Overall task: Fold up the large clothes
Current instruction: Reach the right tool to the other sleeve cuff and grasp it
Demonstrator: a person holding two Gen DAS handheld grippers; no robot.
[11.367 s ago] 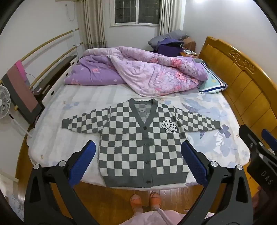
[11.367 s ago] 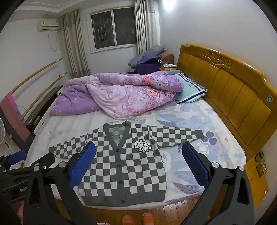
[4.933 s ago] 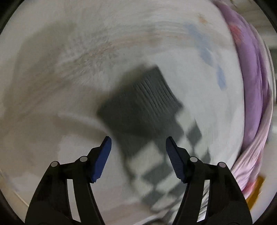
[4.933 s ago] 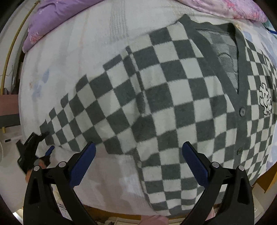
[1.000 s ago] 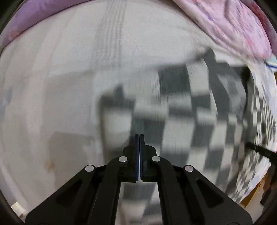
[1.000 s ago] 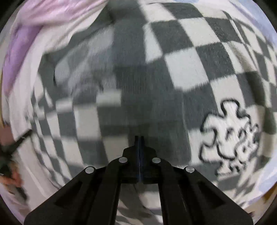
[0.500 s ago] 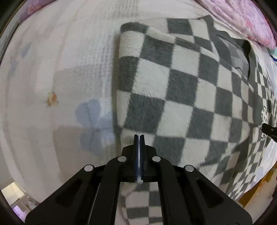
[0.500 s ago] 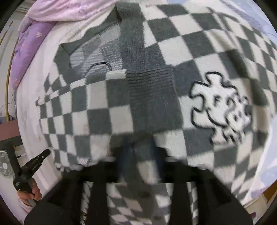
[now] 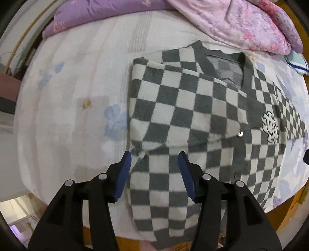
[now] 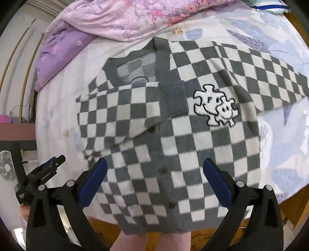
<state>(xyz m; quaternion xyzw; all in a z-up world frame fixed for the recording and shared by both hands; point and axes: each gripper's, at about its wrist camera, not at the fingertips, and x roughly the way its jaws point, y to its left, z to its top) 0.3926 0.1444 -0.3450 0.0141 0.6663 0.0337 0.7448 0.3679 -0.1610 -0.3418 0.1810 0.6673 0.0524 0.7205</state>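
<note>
Now one sleeve lies folded across the cardigan's [image 10: 173,135] chest.
Both the left hand-held gripper [image 9: 154,170] and right hand-held gripper [image 10: 154,179] hang released above the garment, which sits mid-frame on the bed [image 9: 67,86]. The loosely laid sleeve [image 10: 125,114] could slide or bunch if snagged. The other sleeve's [image 10: 270,77] cuff is cut off at right, and the hem droops over the bed edge.

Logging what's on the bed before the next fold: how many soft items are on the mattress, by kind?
Checkered cardigan: 1
Pink floral quilt: 1
Purple duvet: 1
Striped pillow, only partly in frame: 1
Total: 4
</note>
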